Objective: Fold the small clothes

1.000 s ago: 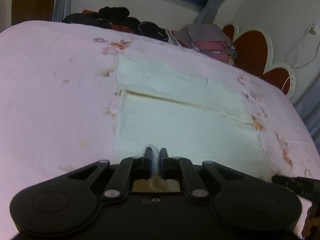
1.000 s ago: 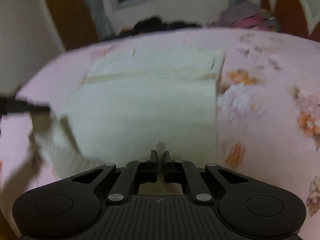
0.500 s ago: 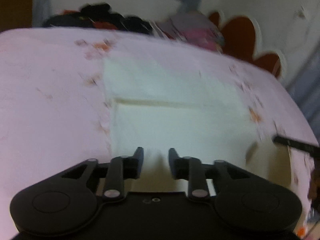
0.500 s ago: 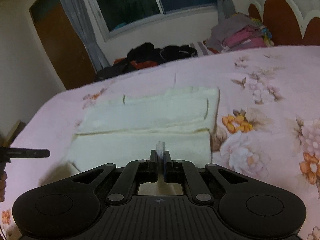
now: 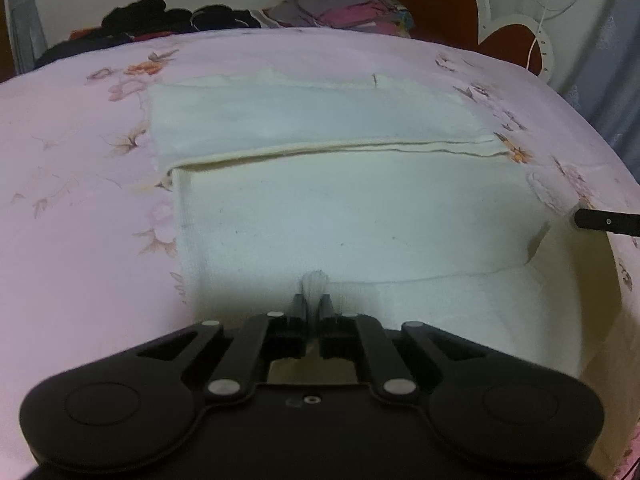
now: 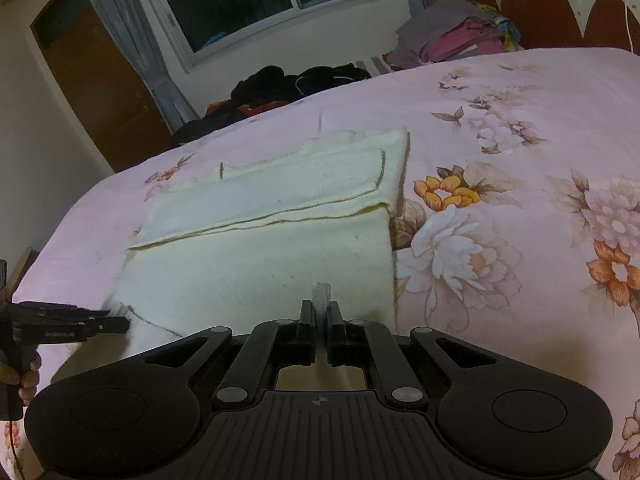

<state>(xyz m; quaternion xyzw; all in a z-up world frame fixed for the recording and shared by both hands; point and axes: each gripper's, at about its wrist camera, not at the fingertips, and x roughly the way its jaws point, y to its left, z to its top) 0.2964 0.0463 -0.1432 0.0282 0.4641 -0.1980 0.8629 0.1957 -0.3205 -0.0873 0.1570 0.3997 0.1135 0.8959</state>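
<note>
Tongs left [image 5: 313,303] and right [image 6: 319,312], angled downward, both clamped on cream cloth [image 5: 360,216].

A bed [image 6: 520,92] is seen, covered by a pink sheet [image 5: 80,240] printed with flowers in orange, white and brown; on the sheet a cream cloth [image 5: 360,208] is laid out flat, folded so that one layer overlaps another, a straight folded edge being shown across its middle; the near edge of the cloth is lifted off the sheet; at the far side of the bed a heap of dark clothes [image 6: 296,80] is piled beside a stack of grey, pink and multicoloured clothes [image 6: 456,36], both well apart from the cream cloth; the rest of the sheet is left bare.
</note>
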